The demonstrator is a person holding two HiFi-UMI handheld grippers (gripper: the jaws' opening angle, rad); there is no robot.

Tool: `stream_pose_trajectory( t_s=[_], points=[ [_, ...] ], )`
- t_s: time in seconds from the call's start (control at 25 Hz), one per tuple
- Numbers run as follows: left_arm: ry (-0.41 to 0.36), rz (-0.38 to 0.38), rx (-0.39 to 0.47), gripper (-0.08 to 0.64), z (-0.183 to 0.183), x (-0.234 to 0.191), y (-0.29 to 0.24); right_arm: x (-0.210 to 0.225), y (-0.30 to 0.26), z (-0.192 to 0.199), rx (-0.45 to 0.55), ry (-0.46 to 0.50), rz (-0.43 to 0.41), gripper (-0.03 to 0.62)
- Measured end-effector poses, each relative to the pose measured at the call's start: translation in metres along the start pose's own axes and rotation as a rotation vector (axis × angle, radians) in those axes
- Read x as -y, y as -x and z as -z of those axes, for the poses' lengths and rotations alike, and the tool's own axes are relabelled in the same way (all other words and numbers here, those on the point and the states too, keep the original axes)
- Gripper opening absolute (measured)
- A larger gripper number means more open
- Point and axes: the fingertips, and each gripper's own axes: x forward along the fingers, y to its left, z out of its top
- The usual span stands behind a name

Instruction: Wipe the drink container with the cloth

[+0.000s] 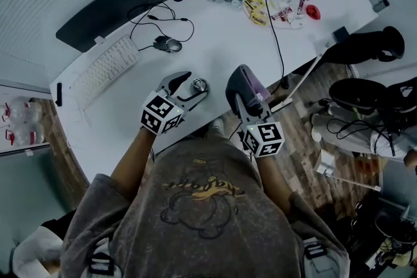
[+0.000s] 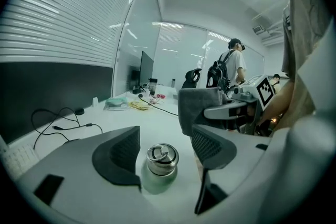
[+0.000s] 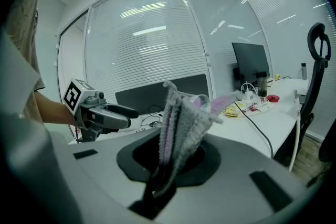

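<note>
On the white bench, the left tongs stand wide open around the upright drink container; the right tongs clamp the bunched cloth.

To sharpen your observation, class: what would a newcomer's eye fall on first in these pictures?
A metal-capped bottle stands on the white desk, right between the open jaws of the left tool. Beside it, the right tool clamps a grey-and-purple cloth that sticks up from its jaws.
</note>
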Motion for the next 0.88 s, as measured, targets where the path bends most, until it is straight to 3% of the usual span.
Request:
stream_pose_trajectory(
  t_s=[0.32, 0.88],
  points=[
    [-0.014, 0.029, -0.076, 0.298, 0.024, 0.000, -0.030, 0.011, -0.001, 0.002, -0.007, -0.009, 0.012, 0.057],
    [-0.018, 0.015, -0.146, 0.281, 0.043, -0.006, -0.042, 0.029, -0.003, 0.010, -0.030, -0.015, 0.022, 0.057]
  ],
)
